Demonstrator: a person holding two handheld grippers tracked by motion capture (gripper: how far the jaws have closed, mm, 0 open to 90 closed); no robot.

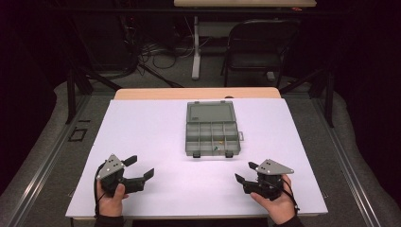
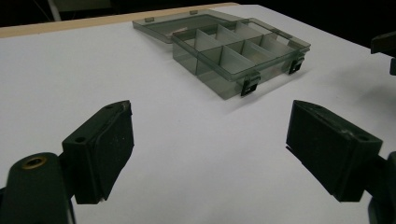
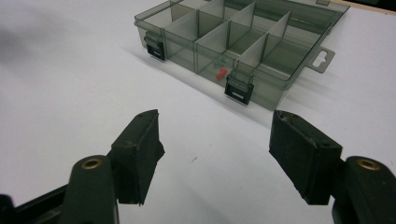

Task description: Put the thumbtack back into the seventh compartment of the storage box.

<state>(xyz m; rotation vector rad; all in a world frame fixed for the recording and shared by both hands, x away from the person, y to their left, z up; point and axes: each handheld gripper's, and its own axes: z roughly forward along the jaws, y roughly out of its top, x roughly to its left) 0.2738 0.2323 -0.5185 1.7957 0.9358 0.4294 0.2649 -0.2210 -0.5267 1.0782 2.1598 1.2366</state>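
Observation:
A smoky grey plastic compartment box (image 1: 212,131) lies open in the middle of the white table top (image 1: 156,142), its lid folded back flat behind it. Small red and green bits (image 3: 219,70) rest in one front compartment. My left gripper (image 1: 140,167) sits near the front left, jaws wide apart over bare surface, so it is open. My right gripper (image 1: 247,172) is at the front right, also open with nothing between its jaws. In the left gripper view the box (image 2: 238,51) lies ahead to the right; in the right gripper view the box (image 3: 243,42) is just beyond the jaws (image 3: 215,154).
Two black latches (image 3: 238,89) hang on the box's front wall, and a hanger tab (image 3: 321,59) sticks out of its side. Behind the table stand a folding chair (image 1: 257,45) and a desk leg with cables on the floor.

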